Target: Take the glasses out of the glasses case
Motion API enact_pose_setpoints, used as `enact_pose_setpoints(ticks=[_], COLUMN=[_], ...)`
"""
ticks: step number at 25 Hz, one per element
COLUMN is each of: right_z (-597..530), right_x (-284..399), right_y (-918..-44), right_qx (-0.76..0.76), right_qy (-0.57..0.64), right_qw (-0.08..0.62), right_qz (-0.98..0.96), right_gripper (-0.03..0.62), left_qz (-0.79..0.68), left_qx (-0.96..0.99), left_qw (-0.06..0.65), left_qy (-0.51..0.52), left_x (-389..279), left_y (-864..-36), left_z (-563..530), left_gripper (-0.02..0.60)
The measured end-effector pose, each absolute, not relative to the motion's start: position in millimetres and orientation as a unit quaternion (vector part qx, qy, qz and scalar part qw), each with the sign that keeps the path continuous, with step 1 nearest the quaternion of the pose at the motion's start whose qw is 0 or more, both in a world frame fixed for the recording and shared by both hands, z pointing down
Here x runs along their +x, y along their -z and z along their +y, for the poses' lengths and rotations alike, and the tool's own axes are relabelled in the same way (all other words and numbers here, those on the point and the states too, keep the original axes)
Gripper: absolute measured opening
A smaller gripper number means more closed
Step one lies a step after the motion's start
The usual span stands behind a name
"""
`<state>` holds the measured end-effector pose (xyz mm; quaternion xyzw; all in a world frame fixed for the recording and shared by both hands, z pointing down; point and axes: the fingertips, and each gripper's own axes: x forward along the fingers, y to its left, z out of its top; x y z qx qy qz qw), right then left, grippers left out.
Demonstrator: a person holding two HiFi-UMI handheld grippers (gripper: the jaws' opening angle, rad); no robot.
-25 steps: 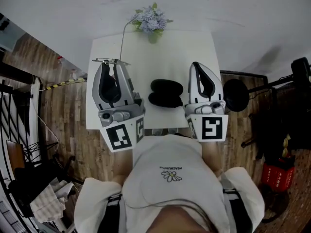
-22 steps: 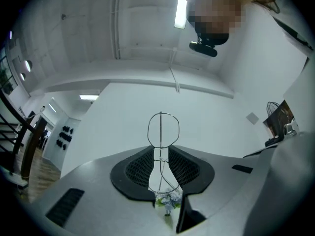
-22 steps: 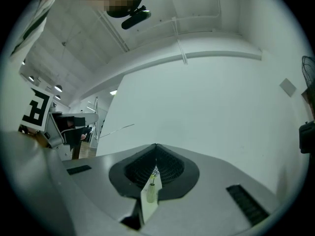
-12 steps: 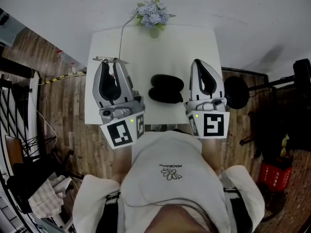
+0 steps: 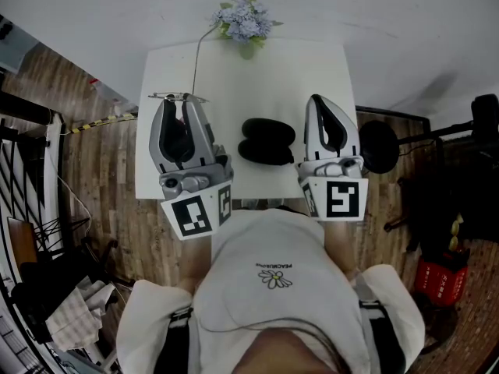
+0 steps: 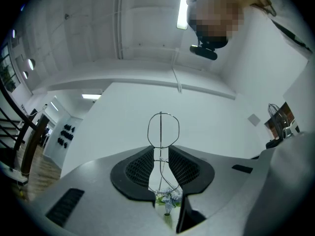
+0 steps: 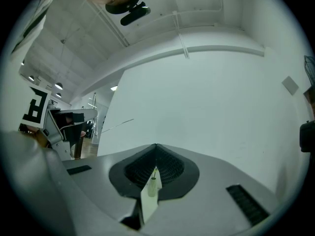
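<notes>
Glasses, a thin wire frame, sit clamped between the jaws of my left gripper, with one lens loop standing up past the tips. In the head view this is left of centre, over the left side of the white table. The black glasses case lies at the table's centre, its two halves showing, between my two grippers. My right gripper is just right of the case, jaws together on nothing. Flowers stand at the table's top edge.
</notes>
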<state>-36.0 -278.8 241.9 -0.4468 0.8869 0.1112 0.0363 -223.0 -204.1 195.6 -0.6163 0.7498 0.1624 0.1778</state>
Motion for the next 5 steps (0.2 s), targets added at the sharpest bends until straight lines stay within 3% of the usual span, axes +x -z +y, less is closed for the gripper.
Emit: enact_pose_setpoints(ticks=[5], right_z=[-276.4], right_x=[-37.5], right_y=[-245.9], right_qx=[-0.447], right_qy=[-0.109], right_qw=[0.033], right_qz=[0.887], right_gripper=[0.009], left_qz=[0.748], left_qx=[-0.619], left_qw=[0.177], left_qy=[-0.16], left_x=[-223.0], left_y=[-199.4], left_z=[-201.3], left_gripper=[0.104])
